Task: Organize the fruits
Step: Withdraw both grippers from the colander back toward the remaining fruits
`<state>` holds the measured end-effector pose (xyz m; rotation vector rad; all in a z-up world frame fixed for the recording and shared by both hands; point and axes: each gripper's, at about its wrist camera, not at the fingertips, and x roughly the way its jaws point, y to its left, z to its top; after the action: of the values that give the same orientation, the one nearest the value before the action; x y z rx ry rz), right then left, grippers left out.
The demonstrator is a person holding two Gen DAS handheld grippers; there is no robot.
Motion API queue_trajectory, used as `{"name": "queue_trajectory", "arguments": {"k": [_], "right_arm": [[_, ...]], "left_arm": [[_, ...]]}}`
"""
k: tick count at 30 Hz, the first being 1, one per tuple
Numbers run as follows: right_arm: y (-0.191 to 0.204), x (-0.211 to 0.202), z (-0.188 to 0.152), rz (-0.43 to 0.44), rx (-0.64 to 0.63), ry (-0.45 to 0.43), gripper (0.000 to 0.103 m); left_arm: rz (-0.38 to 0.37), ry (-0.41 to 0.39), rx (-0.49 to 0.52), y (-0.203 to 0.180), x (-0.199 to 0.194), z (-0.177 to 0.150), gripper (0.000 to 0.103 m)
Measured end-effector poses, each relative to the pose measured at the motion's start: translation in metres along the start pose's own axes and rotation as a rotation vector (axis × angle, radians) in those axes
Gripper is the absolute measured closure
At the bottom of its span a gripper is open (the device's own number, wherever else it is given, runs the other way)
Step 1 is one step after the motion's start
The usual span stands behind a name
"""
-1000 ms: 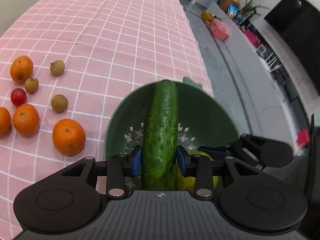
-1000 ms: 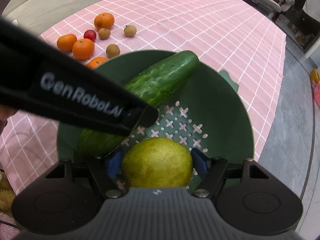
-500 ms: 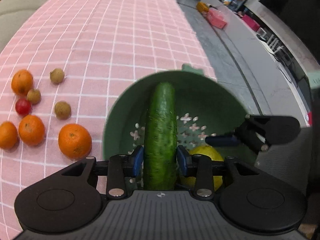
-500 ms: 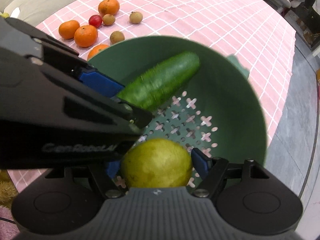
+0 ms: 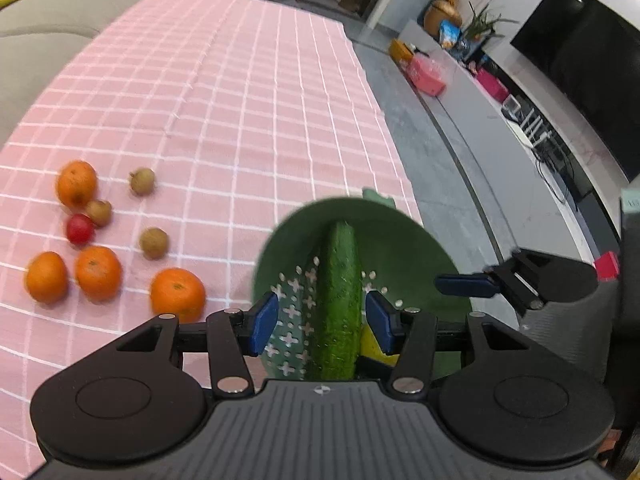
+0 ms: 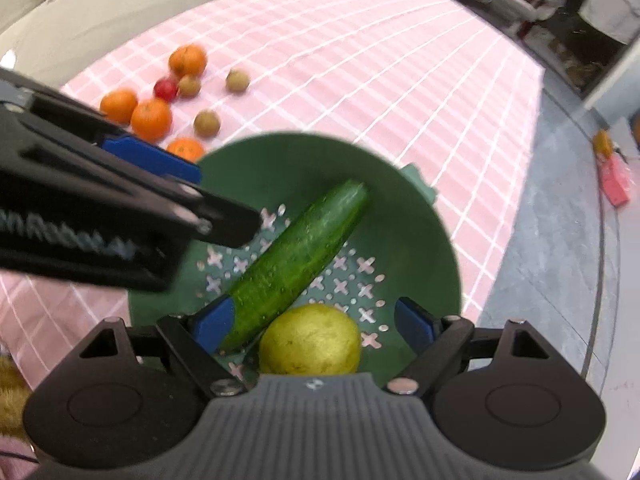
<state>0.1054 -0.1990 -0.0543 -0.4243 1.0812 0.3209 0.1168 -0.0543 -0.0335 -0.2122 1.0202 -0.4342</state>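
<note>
A green colander (image 5: 404, 248) (image 6: 400, 208) stands at the table's near right edge. A cucumber (image 5: 338, 296) (image 6: 296, 260) lies in it, and a yellow-green pear (image 6: 310, 340) (image 5: 372, 346) lies beside it. My left gripper (image 5: 322, 322) is open above the colander, its blue pads apart from the cucumber. My right gripper (image 6: 314, 320) is open above the pear, not touching it. Several oranges, such as one (image 5: 178, 294) next to the colander, lie on the cloth to the left.
A pink checked tablecloth (image 5: 224, 112) covers the table. Small brown fruits (image 5: 153, 243) and a red one (image 5: 79, 229) lie among the oranges. A beige sofa (image 6: 100, 12) is behind the table. The floor and a TV bench (image 5: 480, 120) are on the right.
Both grippers opened: the left let go of the cucumber and the right let go of the pear, both now in the colander. Both grippers rose and drew back.
</note>
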Motion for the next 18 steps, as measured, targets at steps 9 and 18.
{"name": "queue_trajectory", "arguments": {"k": [9,18], "right_arm": [[0.014,-0.045,0.0,0.042,0.226,-0.173,0.019],[0.057,-0.062,0.022,0.099,0.286,-0.33,0.019]], "left_arm": [[0.074,-0.101,-0.015,0.023,-0.048,0.003,0.043],[0.137,-0.158,-0.093,0.068,-0.079,-0.005,0.043]]}}
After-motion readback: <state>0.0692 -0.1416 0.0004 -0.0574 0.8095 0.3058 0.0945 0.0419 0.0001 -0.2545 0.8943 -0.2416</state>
